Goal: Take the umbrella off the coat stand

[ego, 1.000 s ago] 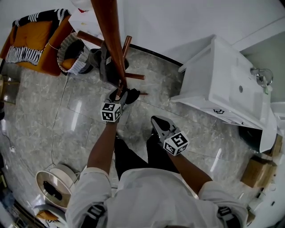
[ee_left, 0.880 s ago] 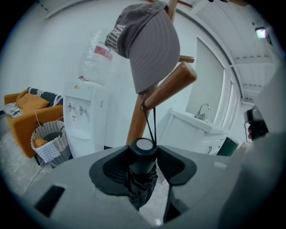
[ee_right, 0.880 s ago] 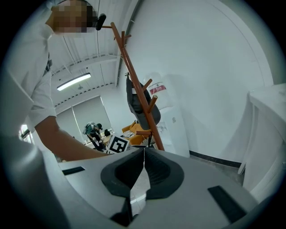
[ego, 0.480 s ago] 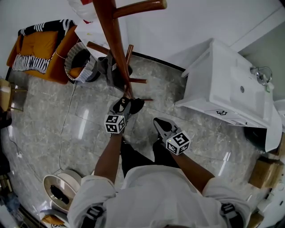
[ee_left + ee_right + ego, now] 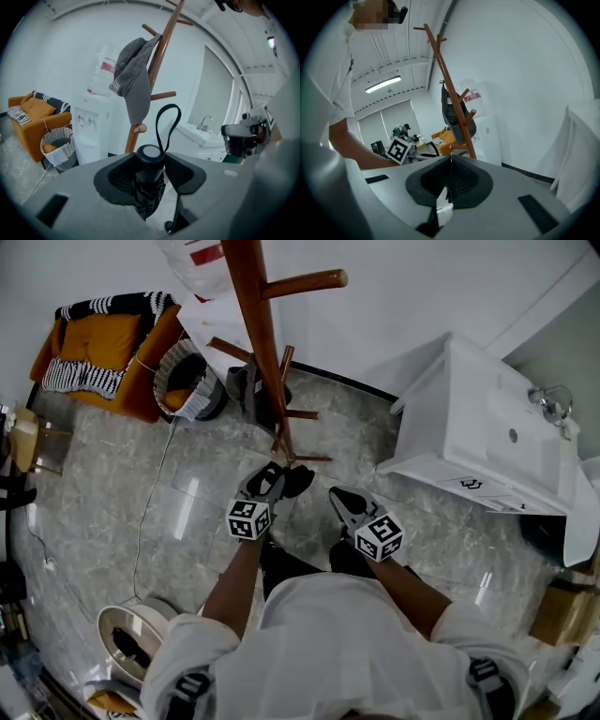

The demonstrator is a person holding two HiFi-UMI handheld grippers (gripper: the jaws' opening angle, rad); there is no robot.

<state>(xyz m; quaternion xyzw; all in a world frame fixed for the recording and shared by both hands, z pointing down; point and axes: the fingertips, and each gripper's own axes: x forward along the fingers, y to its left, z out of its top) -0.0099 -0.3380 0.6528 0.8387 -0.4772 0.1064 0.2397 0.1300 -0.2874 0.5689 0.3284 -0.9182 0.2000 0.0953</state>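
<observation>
Left gripper (image 5: 271,476): my jaws clamp the folded umbrella (image 5: 150,159).
Right gripper (image 5: 449,180): jaws pressed together, empty.
Risk: strap loop (image 5: 157,123) could snag a coat stand (image 5: 259,334) peg.

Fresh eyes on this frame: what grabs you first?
First is the tall red-brown coat stand rising up the middle of the head view, with a grey cap hung on it. Next is the folded black umbrella, clamped in the left tool just in front of the stand's lower pegs. The right tool sits beside it, shut on nothing.
</observation>
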